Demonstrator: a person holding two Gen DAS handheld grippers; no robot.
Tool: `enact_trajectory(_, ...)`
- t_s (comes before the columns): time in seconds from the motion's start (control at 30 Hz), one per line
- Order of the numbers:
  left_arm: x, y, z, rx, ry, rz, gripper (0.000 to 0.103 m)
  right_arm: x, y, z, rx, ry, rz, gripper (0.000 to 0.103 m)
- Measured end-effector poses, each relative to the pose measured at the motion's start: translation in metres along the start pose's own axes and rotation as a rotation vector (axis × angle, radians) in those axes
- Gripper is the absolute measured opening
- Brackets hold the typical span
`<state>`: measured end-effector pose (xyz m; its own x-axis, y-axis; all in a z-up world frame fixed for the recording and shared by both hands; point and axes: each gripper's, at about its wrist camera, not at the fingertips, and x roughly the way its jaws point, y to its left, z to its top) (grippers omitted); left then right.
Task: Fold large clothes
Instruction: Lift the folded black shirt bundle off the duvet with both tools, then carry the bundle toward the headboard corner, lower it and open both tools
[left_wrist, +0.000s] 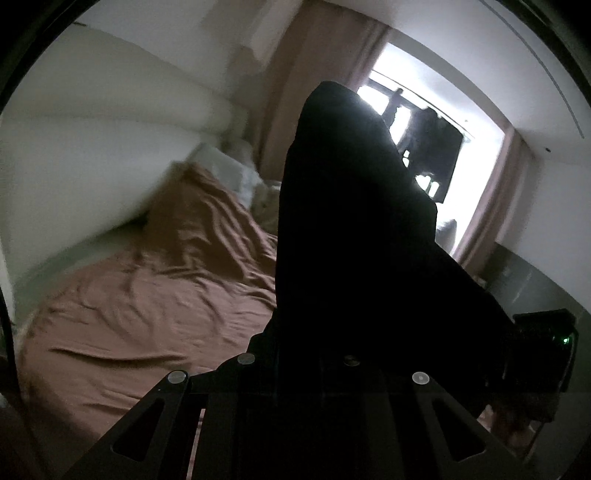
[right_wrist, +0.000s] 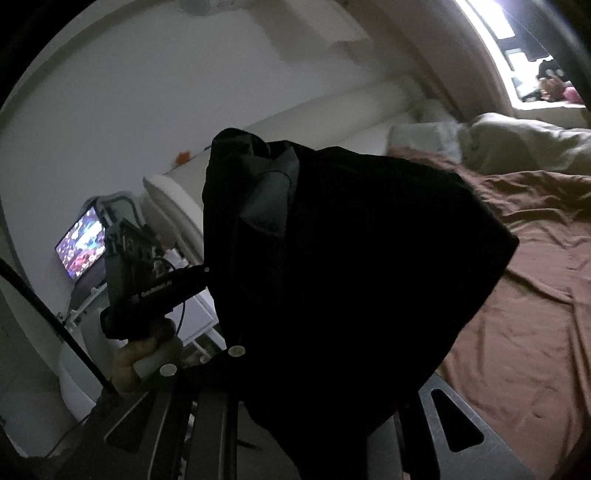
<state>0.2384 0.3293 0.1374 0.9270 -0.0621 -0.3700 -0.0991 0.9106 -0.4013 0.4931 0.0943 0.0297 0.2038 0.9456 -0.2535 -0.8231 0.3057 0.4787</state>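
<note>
A large black garment (left_wrist: 354, 240) hangs in the air over the bed, draped over my left gripper's fingers and hiding them. In the right wrist view the same black garment (right_wrist: 351, 266) covers my right gripper's fingers too; a grey lapel-like panel (right_wrist: 269, 199) shows on it. My left gripper (right_wrist: 207, 273) shows in the right wrist view at the left, its tips pinched into the garment's edge, held in a hand (right_wrist: 147, 354). My right gripper's body (left_wrist: 539, 350) shows at the lower right of the left wrist view, against the garment.
A bed with a wrinkled brown sheet (left_wrist: 155, 295) lies below, also in the right wrist view (right_wrist: 535, 288). White pillows (left_wrist: 225, 170) and a cream headboard (left_wrist: 92, 155) are behind. A bright window with curtains (left_wrist: 480, 206) is at the right. A lit screen (right_wrist: 79, 247) stands at the left.
</note>
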Motion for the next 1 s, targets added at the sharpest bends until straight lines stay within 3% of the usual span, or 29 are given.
enact_trajectory(0.33, -0.047, 0.112, 0.023, -0.032, -0.041, 0.127, 0.014, 0.115, 0.019, 0.007, -0.018, 0.079, 0.100, 0.015)
enact_trajectory(0.67, -0.072, 0.176, 0.035, -0.057, -0.042, 0.276, 0.014, 0.192, 0.033, 0.006, 0.005, 0.134, 0.185, 0.015)
enact_trajectory(1.0, -0.030, 0.230, 0.036, -0.089, -0.001, 0.347, 0.014, 0.242, -0.008, 0.011, 0.057, 0.169, 0.176, 0.015)
